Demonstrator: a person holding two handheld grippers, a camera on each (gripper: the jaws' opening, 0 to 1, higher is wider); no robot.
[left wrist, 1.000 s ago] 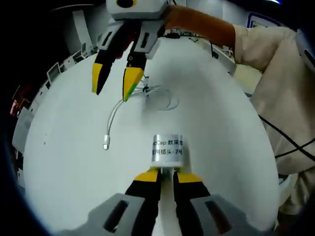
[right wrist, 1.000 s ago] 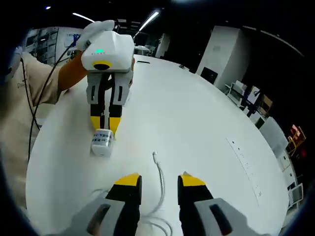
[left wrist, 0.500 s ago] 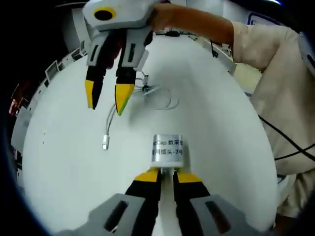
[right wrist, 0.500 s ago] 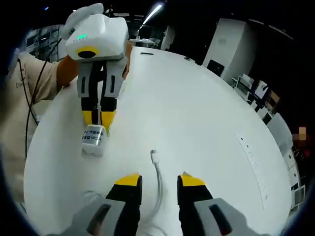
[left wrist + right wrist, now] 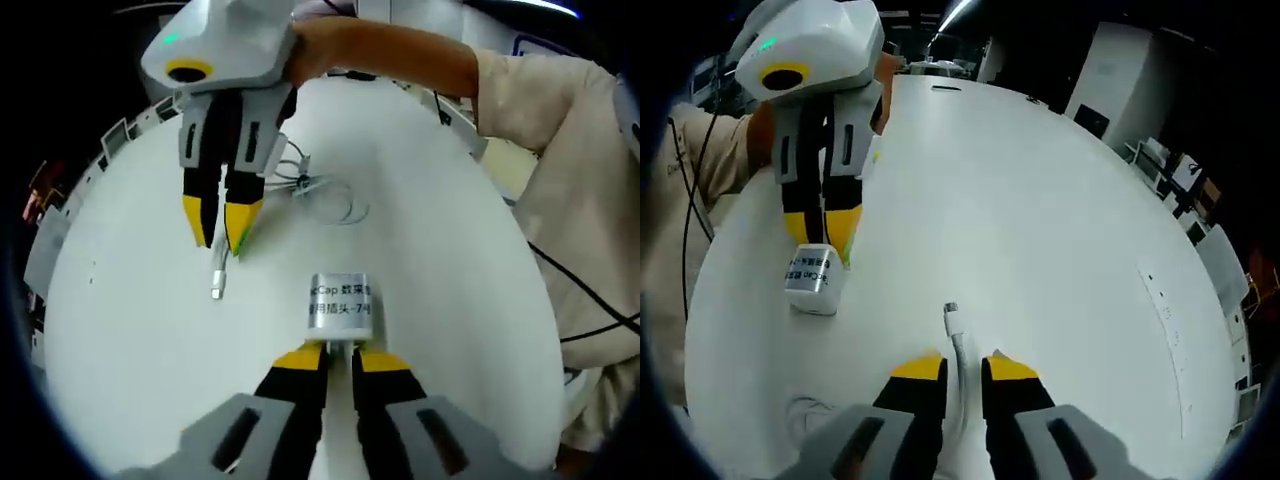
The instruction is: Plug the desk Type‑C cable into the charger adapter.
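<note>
- In the left gripper view, the left gripper (image 5: 338, 352) rises from the bottom edge with its yellow-tipped jaws drawn close together, clamped on the near end of the charger adapter (image 5: 340, 308).
- The adapter is a small white block with a label of printed characters on its top face; it rests on the white table (image 5: 450, 300).
- In the right gripper view, that same adapter (image 5: 811, 280) sits to the left, with the left gripper (image 5: 821, 238) reaching down onto it from above.
- In the right gripper view, the right gripper (image 5: 961, 362) has its yellow-tipped jaws narrowed around the white Type‑C cable (image 5: 958, 345), which runs straight between them; whether they press it cannot be told.
- The cable's metal plug (image 5: 951, 310) pokes out just past the jaw tips, pointing away across the table and well apart from the adapter.
- In the left gripper view, the right gripper (image 5: 221, 236) comes down from the top, held by a person's hand (image 5: 315, 45), its tips closing on the cable (image 5: 222, 270).
- The plug (image 5: 215, 293) lies to the left of the adapter, not touching it.
- The loose remainder of the cable is coiled on the table farther off (image 5: 335, 200).
- A person's beige sleeve (image 5: 560, 150) shows at the right.
</note>
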